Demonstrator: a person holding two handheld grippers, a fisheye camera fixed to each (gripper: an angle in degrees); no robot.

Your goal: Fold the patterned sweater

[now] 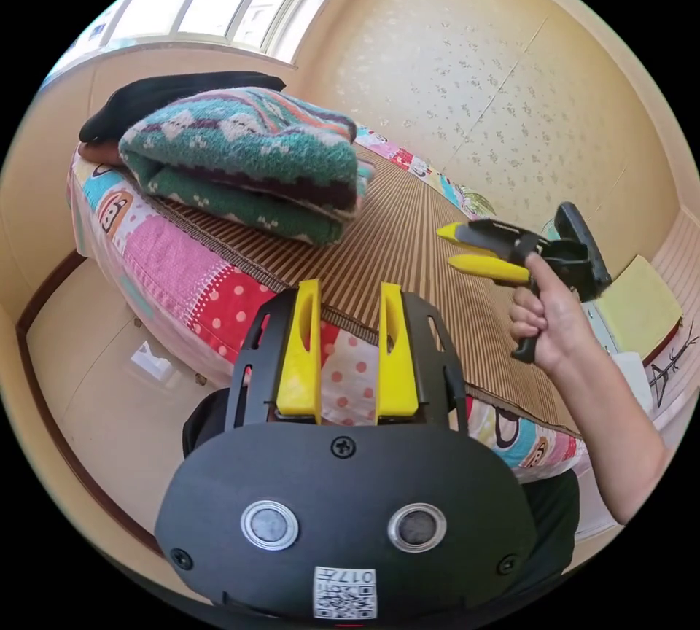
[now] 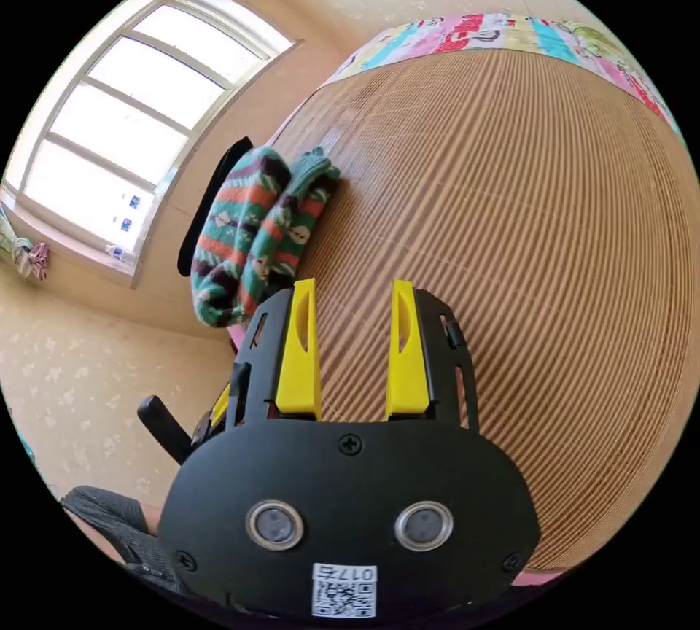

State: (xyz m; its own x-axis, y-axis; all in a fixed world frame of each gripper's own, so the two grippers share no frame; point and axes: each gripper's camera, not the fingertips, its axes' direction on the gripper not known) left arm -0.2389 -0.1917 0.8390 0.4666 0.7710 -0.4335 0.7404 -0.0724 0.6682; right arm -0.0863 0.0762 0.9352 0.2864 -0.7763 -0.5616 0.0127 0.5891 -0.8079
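Note:
The patterned sweater, green with orange, white and dark bands, lies folded in a thick bundle on the striped bamboo mat near the bed's corner. In the right gripper view the sweater sits beyond my jaws, up and to the left. My left gripper is open and holds nothing, off the bed's edge. My right gripper is open above the mat, empty. In the left gripper view the right gripper shows in a hand, jaws apart over the mat.
A black garment lies behind the sweater by the wall. The bed has a colourful patchwork cover with a drop to the glossy floor. A window is past the bed. A yellow-topped box stands at right.

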